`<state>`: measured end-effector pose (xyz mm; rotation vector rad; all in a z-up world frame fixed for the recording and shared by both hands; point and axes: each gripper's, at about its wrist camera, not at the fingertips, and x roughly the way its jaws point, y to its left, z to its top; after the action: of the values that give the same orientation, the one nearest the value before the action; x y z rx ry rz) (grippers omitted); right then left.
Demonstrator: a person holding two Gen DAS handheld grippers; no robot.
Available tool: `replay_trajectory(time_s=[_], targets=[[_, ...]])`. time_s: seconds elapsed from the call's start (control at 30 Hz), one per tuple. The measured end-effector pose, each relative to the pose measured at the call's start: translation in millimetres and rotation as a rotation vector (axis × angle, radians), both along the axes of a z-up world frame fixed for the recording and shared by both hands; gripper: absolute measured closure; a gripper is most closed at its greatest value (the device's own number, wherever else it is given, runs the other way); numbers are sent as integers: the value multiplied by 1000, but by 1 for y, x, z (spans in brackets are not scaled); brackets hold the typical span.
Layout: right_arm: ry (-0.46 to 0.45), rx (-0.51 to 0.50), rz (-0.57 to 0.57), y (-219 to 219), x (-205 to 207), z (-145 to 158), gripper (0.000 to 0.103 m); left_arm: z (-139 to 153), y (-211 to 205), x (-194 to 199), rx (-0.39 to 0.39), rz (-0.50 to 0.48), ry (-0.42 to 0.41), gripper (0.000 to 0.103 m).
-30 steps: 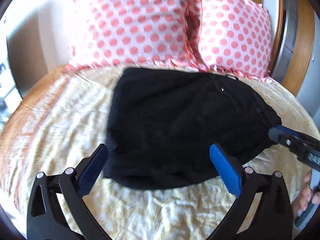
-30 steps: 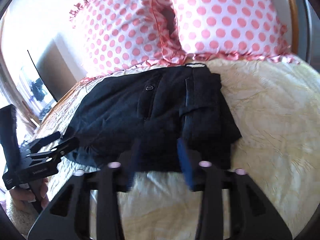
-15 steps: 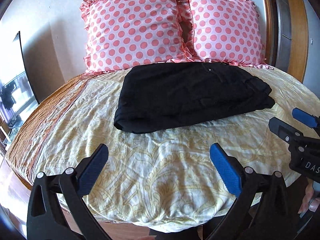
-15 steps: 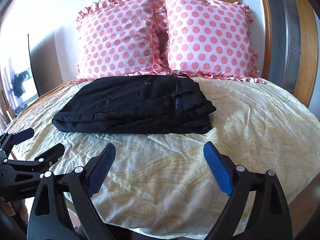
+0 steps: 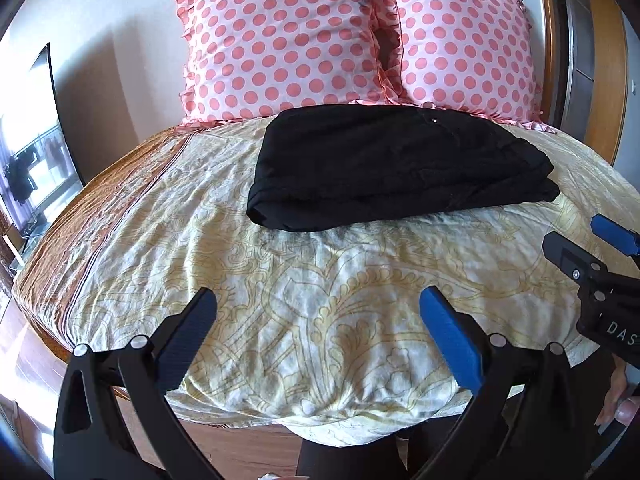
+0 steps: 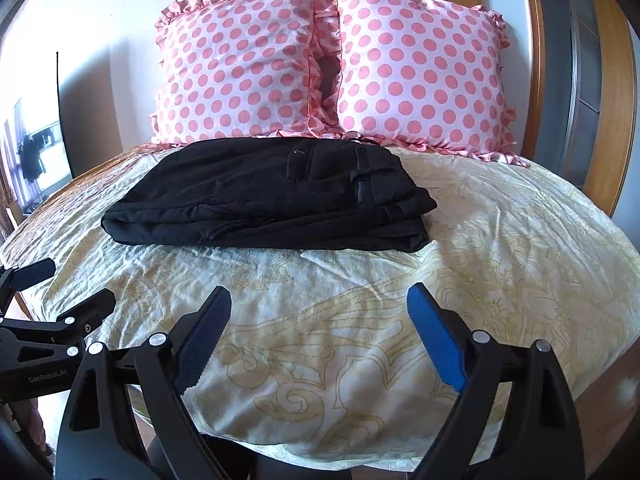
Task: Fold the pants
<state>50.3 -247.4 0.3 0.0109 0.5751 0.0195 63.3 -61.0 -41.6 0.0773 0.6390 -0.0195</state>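
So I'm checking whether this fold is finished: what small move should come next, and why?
Probably none on the cloth: just keep both tongs clear. The black pants lie as a compact folded stack on the bedspread, just in front of the polka-dot pillows. The left tongs and right tongs are open, empty, and well short of the stack. No loose leg shows.

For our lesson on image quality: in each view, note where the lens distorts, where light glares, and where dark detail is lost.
Left wrist view: the bed bulges into a dome, corners vignette black, and the pants read as near-featureless black. Right wrist view: same fisheye bulge, bright window glare at the left edge, yet the pants' pocket and seams stay visible.
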Motion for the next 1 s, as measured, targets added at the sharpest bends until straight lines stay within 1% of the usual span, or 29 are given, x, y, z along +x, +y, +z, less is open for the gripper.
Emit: replay_trajectory(time_s=[0.37, 0.53, 1.0], targets=[[9, 0, 2, 0, 1, -1, 11, 0, -5, 2, -1, -31, 11, 2], [14, -4, 4, 0, 3, -2, 11, -2, -4, 6, -5, -35, 31, 2], [31, -14, 13, 2, 6, -6, 11, -2, -3, 7, -2, -38, 30, 2]])
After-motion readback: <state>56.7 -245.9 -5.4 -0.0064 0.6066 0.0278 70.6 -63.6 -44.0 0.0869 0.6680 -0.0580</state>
